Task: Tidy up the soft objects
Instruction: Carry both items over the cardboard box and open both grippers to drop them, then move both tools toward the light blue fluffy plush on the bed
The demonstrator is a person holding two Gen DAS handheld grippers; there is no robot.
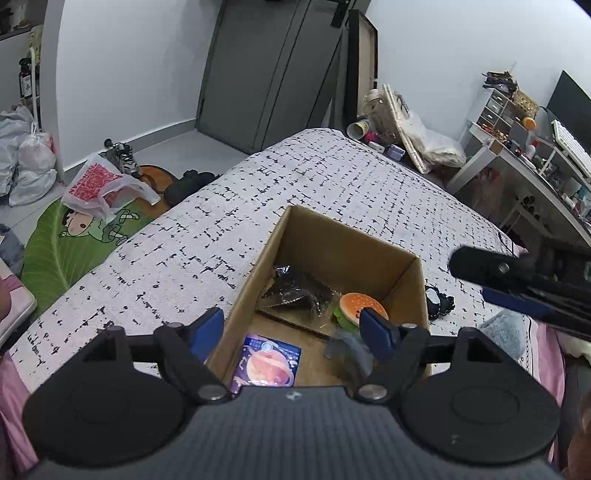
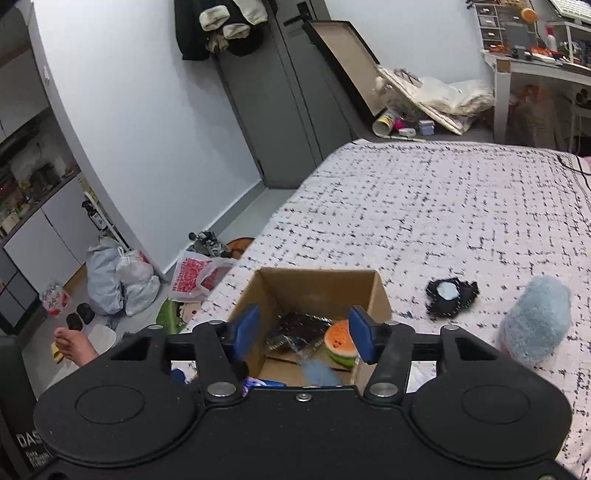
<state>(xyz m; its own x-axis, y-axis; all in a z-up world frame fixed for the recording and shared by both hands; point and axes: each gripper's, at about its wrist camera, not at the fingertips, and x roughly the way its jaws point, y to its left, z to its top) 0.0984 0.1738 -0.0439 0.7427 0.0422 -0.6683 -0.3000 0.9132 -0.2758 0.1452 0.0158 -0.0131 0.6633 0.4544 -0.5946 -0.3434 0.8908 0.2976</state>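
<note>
Both tongs, left (image 1: 291,326) and right (image 2: 303,334), are apart and hold nothing above the cardboard box (image 2: 380,295) on the bed (image 2: 424,206).

A bed (image 2: 443,206) covered with a white, black-flecked spread is seen against pale grey-white walls (image 1: 122,74), with a dark grey door (image 1: 273,70) set in the far wall and dark clothing (image 2: 221,29) hung beside it. A white desk (image 1: 524,162) with small drawer units (image 1: 495,107) and a monitor (image 1: 569,99) is placed at the right. The grey floor (image 1: 184,144) is strewn with tied plastic bags (image 2: 118,277), a red-printed carrier bag (image 1: 99,184) and a green leaf-shaped rug (image 1: 70,243).
</note>
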